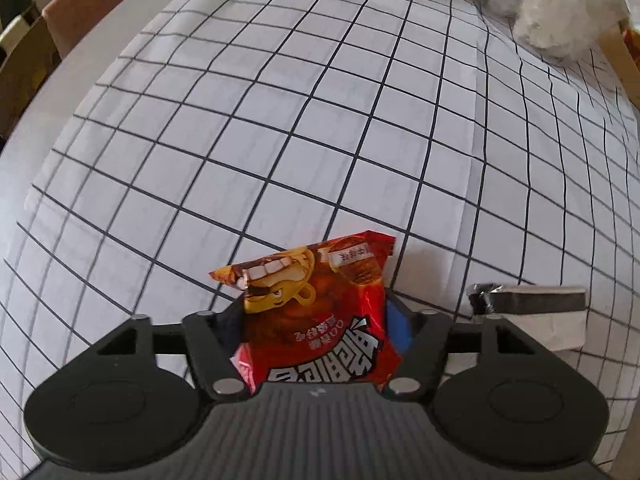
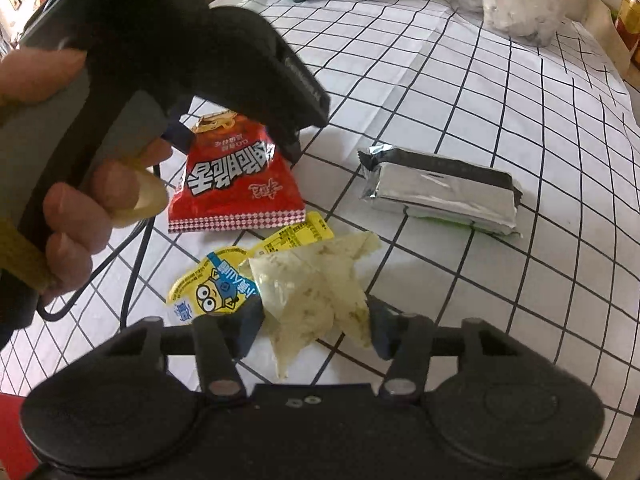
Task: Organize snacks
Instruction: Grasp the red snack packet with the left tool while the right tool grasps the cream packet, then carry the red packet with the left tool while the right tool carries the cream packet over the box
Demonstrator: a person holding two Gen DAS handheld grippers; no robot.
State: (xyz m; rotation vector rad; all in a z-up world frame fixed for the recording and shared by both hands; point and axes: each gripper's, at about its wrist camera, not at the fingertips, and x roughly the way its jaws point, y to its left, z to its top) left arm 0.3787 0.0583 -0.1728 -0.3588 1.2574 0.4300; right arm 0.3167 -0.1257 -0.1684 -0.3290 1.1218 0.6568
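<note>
Ribbed black left gripper [image 1: 316,320] clamps a glossy, crinkled red foil snack packet [image 1: 320,316], one of three snacks on the white grid-checked tablecloth [image 1: 280,140]. Right gripper [image 2: 316,320] pinches a limp, pale translucent pouch with a yellow cartoon label [image 2: 316,292]; a silver foil-wrapped block [image 2: 440,192] lies apart, open cloth around it.

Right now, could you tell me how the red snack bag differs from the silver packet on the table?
The red snack bag is a bright printed pouch; the silver packet is a plain foil block. The red bag sits between the left tool's fingers; the silver packet lies free, untouched. Both are sealed and rest on the checked tablecloth.
</note>
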